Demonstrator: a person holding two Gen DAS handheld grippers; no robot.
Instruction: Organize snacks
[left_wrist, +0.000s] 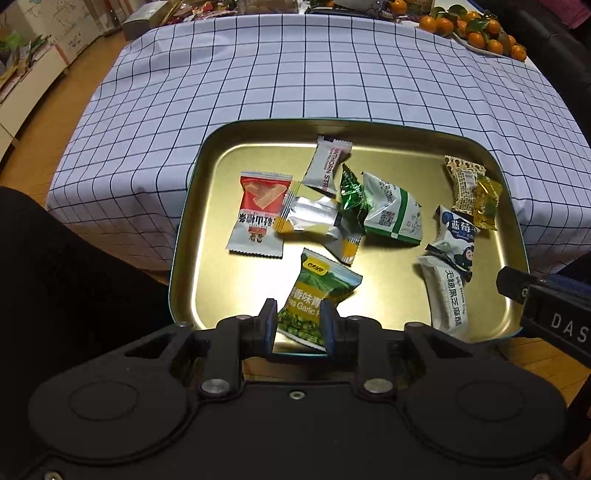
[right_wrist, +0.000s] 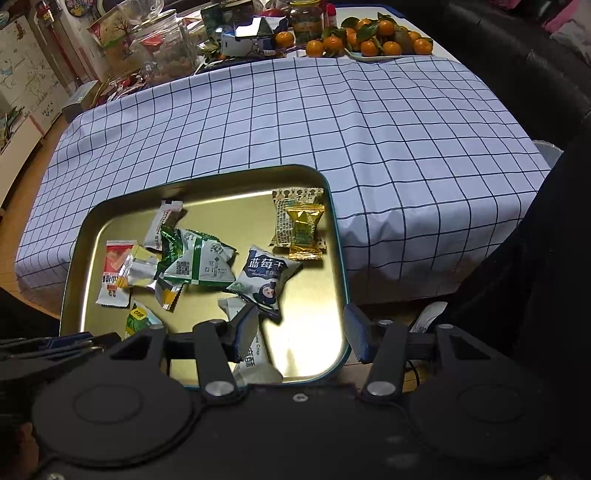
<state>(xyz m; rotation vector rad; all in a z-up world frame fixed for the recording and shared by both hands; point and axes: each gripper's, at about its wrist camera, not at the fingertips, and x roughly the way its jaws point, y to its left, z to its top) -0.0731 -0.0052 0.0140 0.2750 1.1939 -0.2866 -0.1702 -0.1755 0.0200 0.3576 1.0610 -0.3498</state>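
1. Gold-coloured metal tray (left_wrist: 221, 155), teal-rimmed, sits at the near edge of the desk's checked cloth (left_wrist: 295, 74) and holds all the wrapped snacks.
2. Left claw (left_wrist: 299, 323): jaws apart over the tray's near rim, the green garlic-pea packet (left_wrist: 317, 295) lying between them, unpressed.
3. Right claw (right_wrist: 303, 332): jaws apart at the tray's near right corner; white sesame-crisp packet (right_wrist: 255, 354) beside its left finger.
4. Blueberry packet (right_wrist: 264, 277) lies mid-tray; red-and-white packet (left_wrist: 258, 218) toward the tray's left side.
5. Tangerines (right_wrist: 369, 40) lie beyond the tray, at the desk's far end.
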